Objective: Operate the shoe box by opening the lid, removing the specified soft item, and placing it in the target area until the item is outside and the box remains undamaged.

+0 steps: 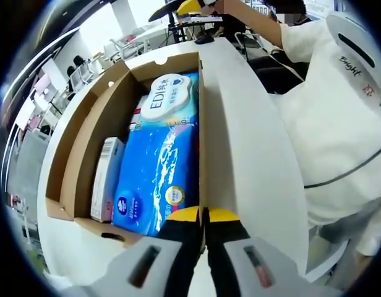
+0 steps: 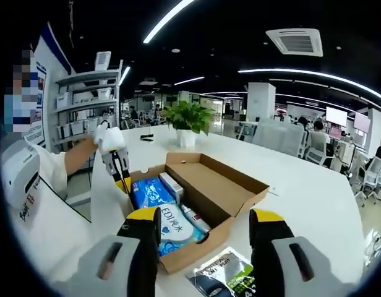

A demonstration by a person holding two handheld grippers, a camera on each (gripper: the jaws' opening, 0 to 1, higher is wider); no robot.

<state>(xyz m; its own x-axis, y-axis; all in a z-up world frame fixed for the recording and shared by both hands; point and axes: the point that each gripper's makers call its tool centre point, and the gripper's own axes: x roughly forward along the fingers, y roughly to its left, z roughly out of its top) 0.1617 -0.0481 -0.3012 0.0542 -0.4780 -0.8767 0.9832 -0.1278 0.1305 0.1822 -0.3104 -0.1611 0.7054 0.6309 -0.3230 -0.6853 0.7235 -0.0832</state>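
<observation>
In the left gripper view my left tongs [image 1: 203,216] rise from the bottom centre with their yellow tips pressed together, clenched on the upright white lid [image 1: 240,142] of the shoe box [image 1: 85,154], which stands open and runs up the middle of the frame. Inside the box, left of the lid, lies a blue soft pack [image 1: 156,179] with a white-and-blue wipes pack [image 1: 169,99] above it toward the top of the frame, and a slim white carton [image 1: 107,179] set against the blue pack's left side. A person's white sleeve [image 1: 339,124] takes up the right of that frame. In the right gripper view my right tongs [image 2: 206,226] are released, jaws spread wide at the bottom, hanging above the near end of the shoe box [image 2: 209,192] without touching it. The box sits on the white counter [image 2: 314,192] in the lower centre, with the blue soft pack [image 2: 150,190] and the wipes pack [image 2: 175,226] in its left part and bare cardboard to the right. The left tongs [image 2: 121,179] show at left centre, at the box's left edge. A dark-green packet [image 2: 231,272] lies on the counter between my jaws, and a potted plant [image 2: 189,120] stands above the box in the frame.
</observation>
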